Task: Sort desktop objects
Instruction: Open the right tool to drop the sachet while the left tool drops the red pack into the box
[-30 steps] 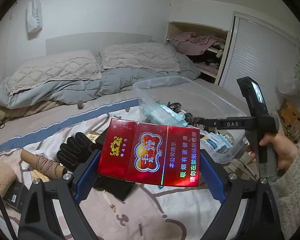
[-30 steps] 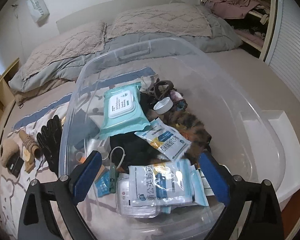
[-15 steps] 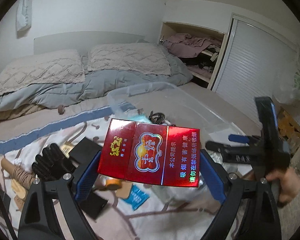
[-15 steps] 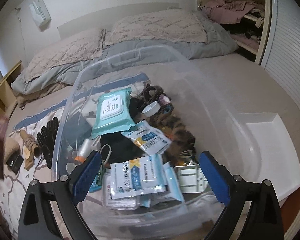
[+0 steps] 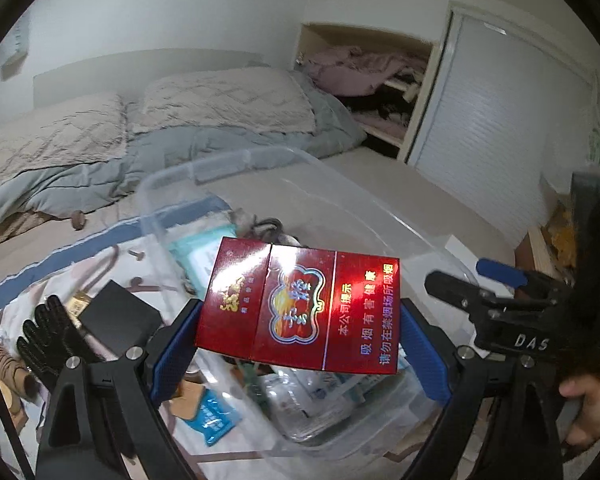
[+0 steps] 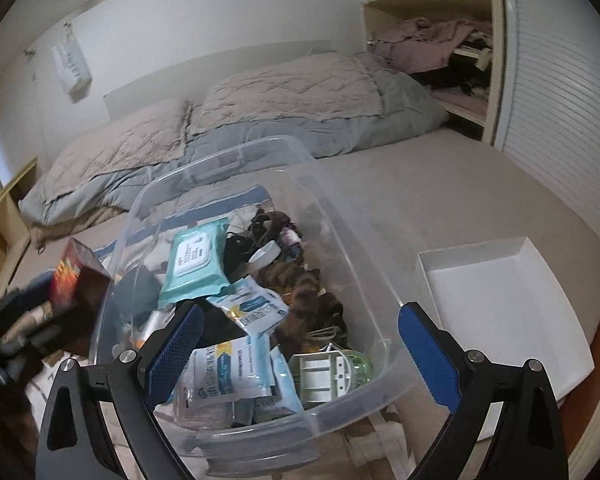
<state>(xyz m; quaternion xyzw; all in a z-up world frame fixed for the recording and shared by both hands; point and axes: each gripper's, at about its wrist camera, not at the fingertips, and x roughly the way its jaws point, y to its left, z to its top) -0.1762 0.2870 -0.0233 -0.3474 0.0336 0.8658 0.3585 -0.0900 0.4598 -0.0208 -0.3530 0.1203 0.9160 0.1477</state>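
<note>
A wide red cigarette carton (image 5: 300, 304) with gold and white print hangs crosswise between the blue pads of my left gripper (image 5: 300, 344), which is shut on it. It hovers over the near left part of a clear plastic bin (image 5: 228, 160). In the right wrist view the same carton (image 6: 76, 276) shows at the bin's left wall. My right gripper (image 6: 300, 344) stands open above the near rim of the bin (image 6: 236, 156), with nothing between its fingers. From the left wrist view, the right gripper (image 5: 472, 280) is at the right, a hand on its handle.
The bin holds a teal wipes pack (image 6: 196, 260), several sachets, dark cloth and a small white lid. A white tray (image 6: 500, 300) lies right of it on the bed. Left of the bin lie a black glove (image 5: 48, 336) and a black box (image 5: 120, 320). Pillows lie behind.
My left gripper has carried the carton rightwards, from above the blanket to over the bin. The right gripper has drawn back and up, and the carton has come into its view at the left.
</note>
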